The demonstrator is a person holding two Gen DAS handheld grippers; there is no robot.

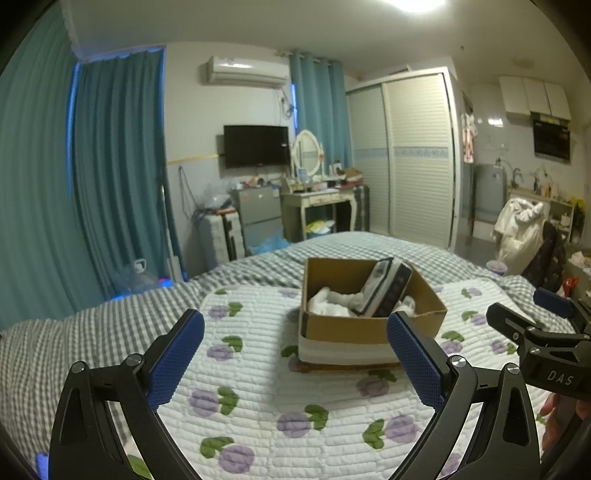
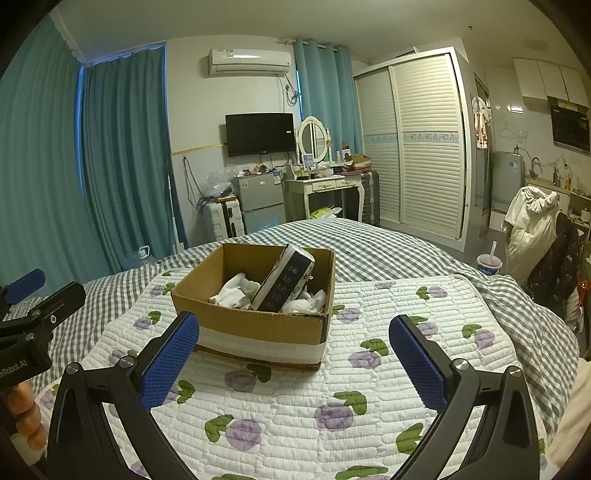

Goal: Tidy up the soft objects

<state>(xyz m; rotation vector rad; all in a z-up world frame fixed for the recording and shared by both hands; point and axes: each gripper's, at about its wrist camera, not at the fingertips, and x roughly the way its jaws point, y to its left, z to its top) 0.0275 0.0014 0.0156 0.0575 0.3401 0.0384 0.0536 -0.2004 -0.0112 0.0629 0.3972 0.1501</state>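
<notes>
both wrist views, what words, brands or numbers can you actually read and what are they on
"DAS": white letters on the black body of the right gripper, seen in the left wrist view.
"nRobot.AI": cut off at the frame edge, on the black body of the left gripper, seen in the right wrist view.
Dark printed carton in the brown cardboard box: icons only, print too small.

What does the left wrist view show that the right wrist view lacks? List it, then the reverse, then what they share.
Only the left wrist view shows the ceiling light and the right tool entering from its right edge.

Only the right wrist view shows a drink cup with a straw beyond the bed, and the left tool at its left edge.

Both show the cardboard box on the floral quilt, white soft items and a dark slim box leaning inside it, plus the television. Each view's own tool is open and empty.
</notes>
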